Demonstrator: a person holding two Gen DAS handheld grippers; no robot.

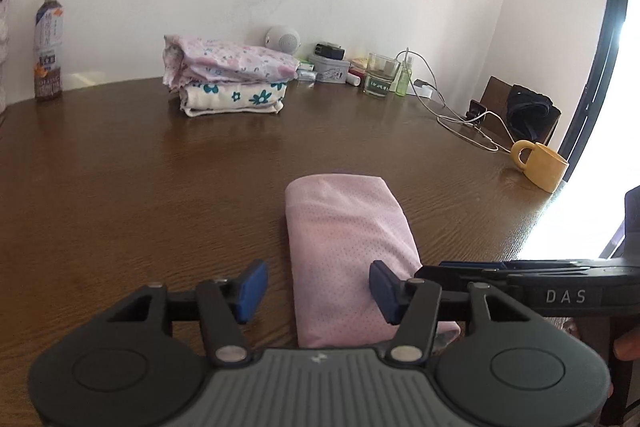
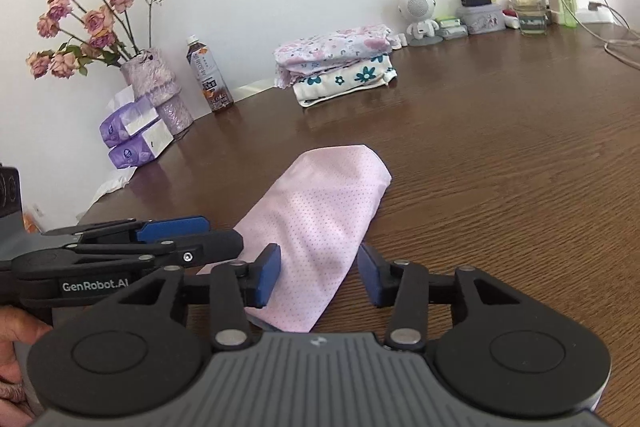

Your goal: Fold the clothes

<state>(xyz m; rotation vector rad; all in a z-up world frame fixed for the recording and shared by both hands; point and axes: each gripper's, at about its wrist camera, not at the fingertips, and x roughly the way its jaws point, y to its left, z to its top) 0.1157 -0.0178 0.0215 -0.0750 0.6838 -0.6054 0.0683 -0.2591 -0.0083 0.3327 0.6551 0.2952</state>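
A pink dotted garment lies folded into a long narrow strip on the brown wooden table; it also shows in the right wrist view. My left gripper is open, its blue pads either side of the strip's near end, holding nothing. My right gripper is open over the same near end, empty. Each gripper shows in the other's view: the right one at the right, the left one at the left. A stack of folded floral clothes sits at the back; it also shows in the right wrist view.
A tea bottle, yellow mug, glass, white cables and small items line the table's back and right edge. The right wrist view shows a flower vase, tissue packs and a white robot speaker.
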